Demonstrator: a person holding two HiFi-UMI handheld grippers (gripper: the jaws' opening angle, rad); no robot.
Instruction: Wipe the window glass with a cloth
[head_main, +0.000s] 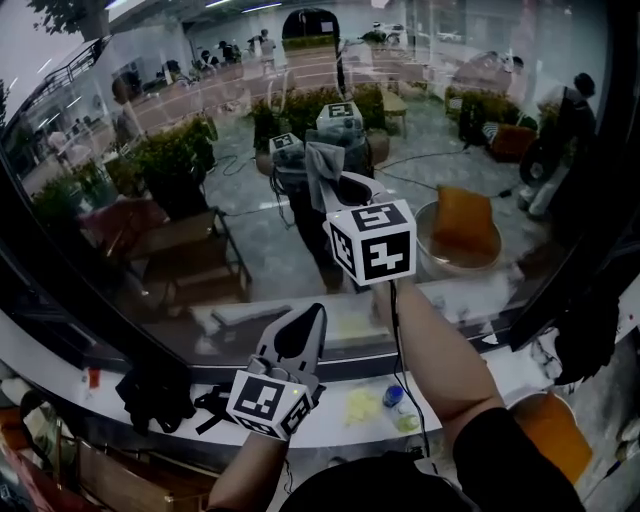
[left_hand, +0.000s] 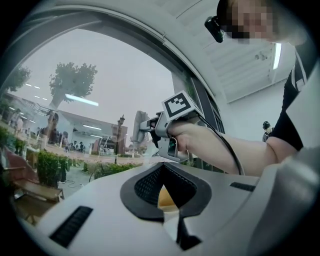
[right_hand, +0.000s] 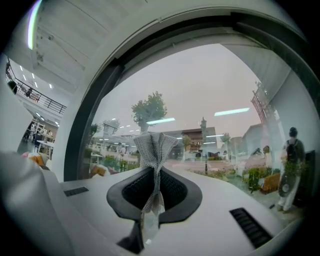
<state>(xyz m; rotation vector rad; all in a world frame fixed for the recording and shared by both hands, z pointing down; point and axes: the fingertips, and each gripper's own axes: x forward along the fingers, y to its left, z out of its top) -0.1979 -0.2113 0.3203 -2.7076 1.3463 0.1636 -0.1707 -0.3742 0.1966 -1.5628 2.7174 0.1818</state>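
Cloth | in right gripper at window glass | black item on sill

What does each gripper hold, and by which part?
The right gripper pinches the grey cloth by a bunched section, its end fanning past the tips. The left gripper holds nothing, jaws together.

Left gripper, fingers together and empty; beyond, right gripper holds cloth by glass.

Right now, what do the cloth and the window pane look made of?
Cloth: grey woven or knitted textile, matte; a fine grid texture shows and it bunches softly. Window pane: clear glass, glossy; it mirrors light strips while a tree shows through.
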